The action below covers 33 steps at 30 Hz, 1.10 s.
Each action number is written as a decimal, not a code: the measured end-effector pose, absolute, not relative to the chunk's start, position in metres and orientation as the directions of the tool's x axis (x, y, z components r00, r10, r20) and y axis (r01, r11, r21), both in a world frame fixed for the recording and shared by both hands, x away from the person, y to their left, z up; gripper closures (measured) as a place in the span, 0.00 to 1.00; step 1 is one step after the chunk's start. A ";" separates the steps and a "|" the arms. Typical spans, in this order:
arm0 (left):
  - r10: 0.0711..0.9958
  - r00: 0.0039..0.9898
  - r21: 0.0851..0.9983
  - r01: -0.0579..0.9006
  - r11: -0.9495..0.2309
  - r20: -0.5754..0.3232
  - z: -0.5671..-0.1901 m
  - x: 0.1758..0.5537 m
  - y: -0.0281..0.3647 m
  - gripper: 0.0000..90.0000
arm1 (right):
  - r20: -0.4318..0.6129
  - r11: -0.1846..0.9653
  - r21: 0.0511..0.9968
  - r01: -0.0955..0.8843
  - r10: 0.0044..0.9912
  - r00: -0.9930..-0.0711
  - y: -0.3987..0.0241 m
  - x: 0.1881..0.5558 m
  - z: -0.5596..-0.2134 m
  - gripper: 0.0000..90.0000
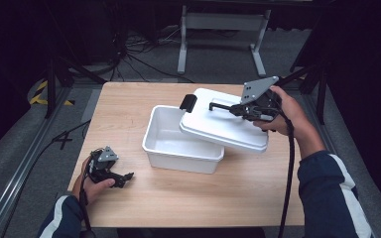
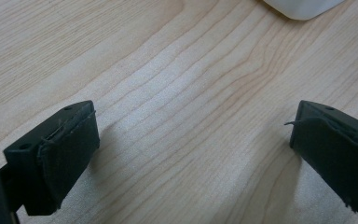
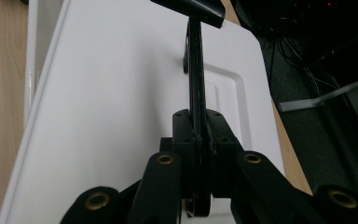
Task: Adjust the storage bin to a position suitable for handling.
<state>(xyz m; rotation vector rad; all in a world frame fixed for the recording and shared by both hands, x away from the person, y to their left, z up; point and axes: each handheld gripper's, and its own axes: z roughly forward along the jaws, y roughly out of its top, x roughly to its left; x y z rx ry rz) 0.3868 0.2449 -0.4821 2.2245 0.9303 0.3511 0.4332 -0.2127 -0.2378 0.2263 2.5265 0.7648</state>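
White plastic storage box (image 1: 171, 144): open-topped, apparently empty, set on the wooden table (image 1: 129, 109) near its middle. White lid (image 1: 218, 124): tilted, its left part over the right rim of the box, its right part raised and reaching past the box toward the right edge of the table; whether touching the rim, cannot tell. Black latch clip (image 1: 188, 102) at the far left corner of the lid. Slim black handle (image 3: 196, 88) on the lid top, above a shallow rectangular recess. Right gripper (image 1: 242, 110): clenched on that handle, jaws pressed together around the thin bar in the right gripper view, carrying the lid's weight. Left gripper (image 1: 121, 179): released, jaws wide apart with nothing but bare wood between them, resting low at the near left of the table, well apart from the box; a white corner of the box (image 2: 303, 7) at the top edge of the left gripper view. Progress, as judged: lid in hand and partway over the opening, neither seated nor set aside; box itself untouched by either gripper. Remaining, if closing: level the lid, line it up with the rim, lower, press down, let go.
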 end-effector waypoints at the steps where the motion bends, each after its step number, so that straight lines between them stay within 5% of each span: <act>1: 0.708 0.706 0.689 0.521 -0.505 -0.016 -0.482 0.387 0.245 0.02 | -0.403 0.829 0.559 0.020 0.293 -0.867 -0.216 0.433 -0.238 0.94; 33: 0.709 0.705 0.686 0.526 -0.504 -0.019 -0.482 0.386 0.245 0.02 | -0.403 0.785 0.595 0.171 0.475 -0.782 -0.316 0.426 -0.247 0.94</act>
